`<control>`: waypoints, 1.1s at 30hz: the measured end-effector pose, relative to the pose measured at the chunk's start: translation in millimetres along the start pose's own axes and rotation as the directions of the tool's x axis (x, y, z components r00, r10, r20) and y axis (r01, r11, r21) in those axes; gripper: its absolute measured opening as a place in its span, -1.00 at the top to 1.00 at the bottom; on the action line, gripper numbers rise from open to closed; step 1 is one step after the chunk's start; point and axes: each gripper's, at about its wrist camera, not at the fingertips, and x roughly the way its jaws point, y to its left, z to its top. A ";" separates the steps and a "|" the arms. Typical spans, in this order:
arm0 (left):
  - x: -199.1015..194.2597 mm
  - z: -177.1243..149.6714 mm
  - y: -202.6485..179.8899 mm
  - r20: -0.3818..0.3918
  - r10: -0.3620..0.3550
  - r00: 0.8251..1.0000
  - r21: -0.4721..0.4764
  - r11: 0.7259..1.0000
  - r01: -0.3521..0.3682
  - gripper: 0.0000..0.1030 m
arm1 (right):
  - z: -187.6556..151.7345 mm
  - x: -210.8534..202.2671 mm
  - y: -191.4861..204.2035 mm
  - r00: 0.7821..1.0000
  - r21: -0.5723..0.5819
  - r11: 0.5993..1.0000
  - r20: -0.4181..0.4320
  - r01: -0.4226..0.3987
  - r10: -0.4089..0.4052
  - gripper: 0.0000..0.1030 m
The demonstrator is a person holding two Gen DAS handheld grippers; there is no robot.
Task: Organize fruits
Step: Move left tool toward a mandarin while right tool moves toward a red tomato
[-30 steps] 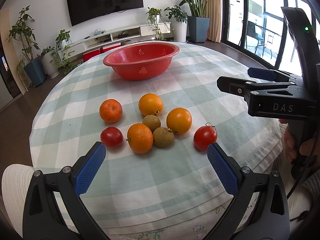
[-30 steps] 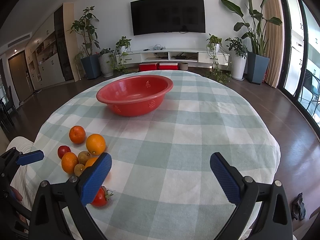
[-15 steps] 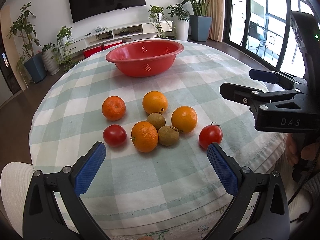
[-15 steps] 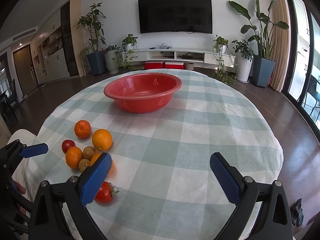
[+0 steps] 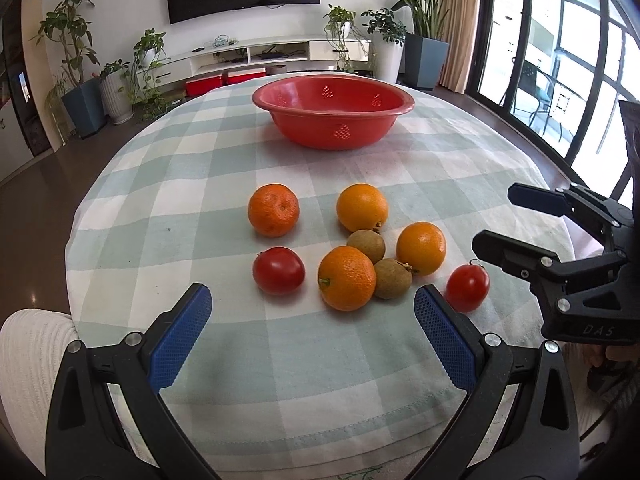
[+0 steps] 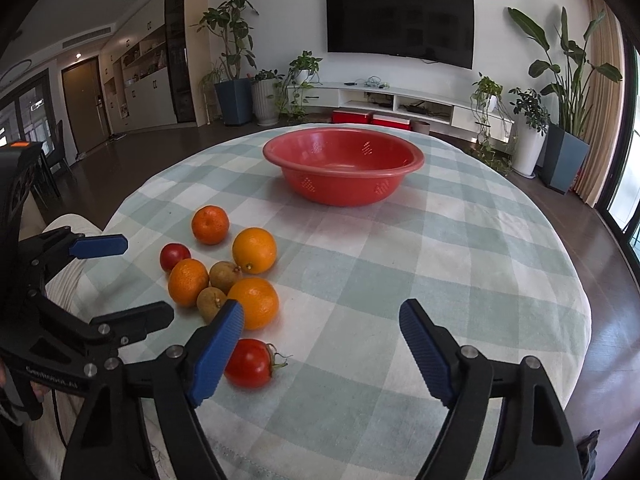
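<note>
Left wrist view is looking across a round table (image 5: pixel 132 216) dressed in a pale green and white checked cloth, with a red perforated bowl (image 5: pixel 333 114) sitting empty at the far side. Oranges (image 5: pixel 347 278), two brown kiwis (image 5: pixel 392 278) and two tomatoes (image 5: pixel 278 270) are lying clustered on the cloth, well apart from the bowl. The left gripper (image 5: pixel 312 322) is hovering spread wide, holding nothing, just short of the cluster. The right gripper (image 6: pixel 322 338) is narrowing its jaws over bare cloth, with one tomato (image 6: pixel 249 363) sitting just beside its left finger, not between the pads. Behind the table, a wall-mounted television (image 6: pixel 400 24), a low white media shelf (image 6: pixel 404 102), potted plants (image 6: pixel 230 56) and dark wooden flooring are filling the room.
</note>
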 end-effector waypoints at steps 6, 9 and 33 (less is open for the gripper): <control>1.7 2.9 21.1 -0.008 -0.031 0.999 -0.065 0.997 0.031 -0.66 | -4.1 5.9 12.0 0.998 -0.040 0.998 -0.035 -0.049 0.048 -0.04; 7.5 3.1 29.0 -0.035 -0.060 0.998 -0.099 0.994 0.056 -0.39 | -6.3 6.1 15.7 0.998 -0.045 0.997 -0.041 -0.059 0.057 0.01; 13.2 17.6 55.4 -0.015 -0.091 0.996 -0.221 0.972 0.085 -0.29 | -7.9 6.0 21.8 0.996 -0.063 0.995 -0.053 -0.074 0.071 0.01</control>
